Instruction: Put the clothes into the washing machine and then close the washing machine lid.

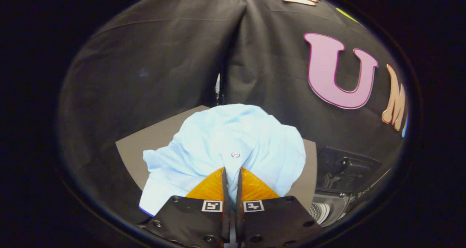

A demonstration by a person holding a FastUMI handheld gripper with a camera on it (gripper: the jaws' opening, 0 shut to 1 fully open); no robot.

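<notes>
Pretty dim booth overall, my camera's fisheye bends everything hard toward the rim. The pale blue shirt (225, 146) is the brightest thing, lit from above, almost washed out with soft fold shadows. My gripper (231, 175), pinched on the cloth, looks sharp; the washing machine (338, 189) sits in murky, smeared shadow.

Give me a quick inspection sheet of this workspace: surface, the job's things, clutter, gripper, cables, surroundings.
Surface: grey table top, mostly covered by the garment.
Job's things: light blue shirt bunched up, a button facing up; washing machine beside the table, lid up, drum visible.
Clutter: nothing seen.
Grippers: hand-held gripper nearly closed, a fold of the shirt pinched between its fingers.
Cables: nothing seen.
Surroundings: black cloth wall behind the table.
</notes>
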